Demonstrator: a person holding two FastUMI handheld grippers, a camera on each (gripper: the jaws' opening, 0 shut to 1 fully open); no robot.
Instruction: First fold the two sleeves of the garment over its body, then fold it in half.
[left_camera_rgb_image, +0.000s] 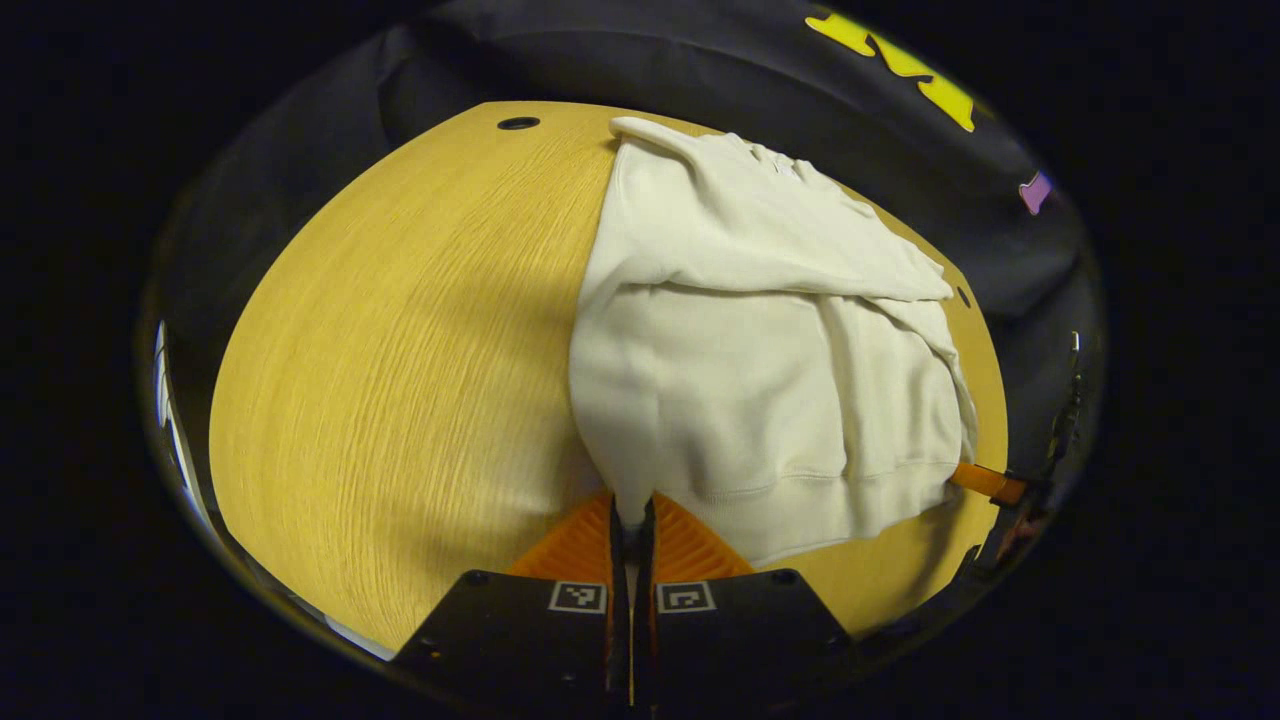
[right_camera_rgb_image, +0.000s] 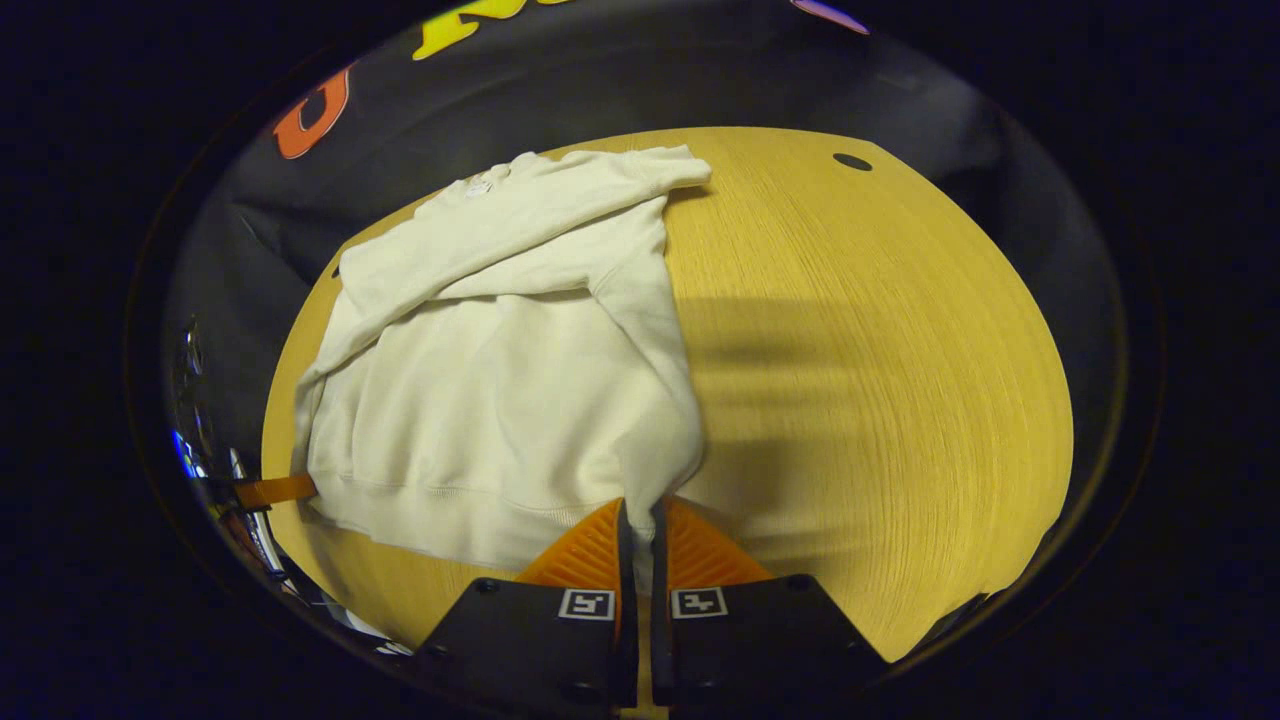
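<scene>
1. In the left gripper view, the left gripper (left_camera_rgb_image: 632, 520) pinches one bottom corner of a cream sweatshirt (left_camera_rgb_image: 760, 380), its two fingers closed on a tuck of cloth at the hem.
2. In the right gripper view, the right gripper (right_camera_rgb_image: 640, 520) clamps the other bottom corner of the sweatshirt (right_camera_rgb_image: 500, 390), both fingers pressed tight against the fabric.
3. Each view also catches the other gripper at the far hem corner as a small sliver near the edge of the frame; its fingers are too small and distorted to read there.
4. The sweatshirt lies on a light wooden table (left_camera_rgb_image: 400, 380), front down or up cannot be told, with the ribbed hem nearest the cameras and the collar at the far end.
5. Both sleeves are already folded across the body: one runs diagonally over the chest and the other lies under it along the side, giving a roughly rectangular bundle with soft creases.
6. The pinched corners rise slightly off the table, hiding the cloth between the fingers.
7. A small dark hole (right_camera_rgb_image: 852, 161) marks the table's far side.
8. Beyond the table hangs the booth's black cloth wall (right_camera_rgb_image: 620, 80).
</scene>
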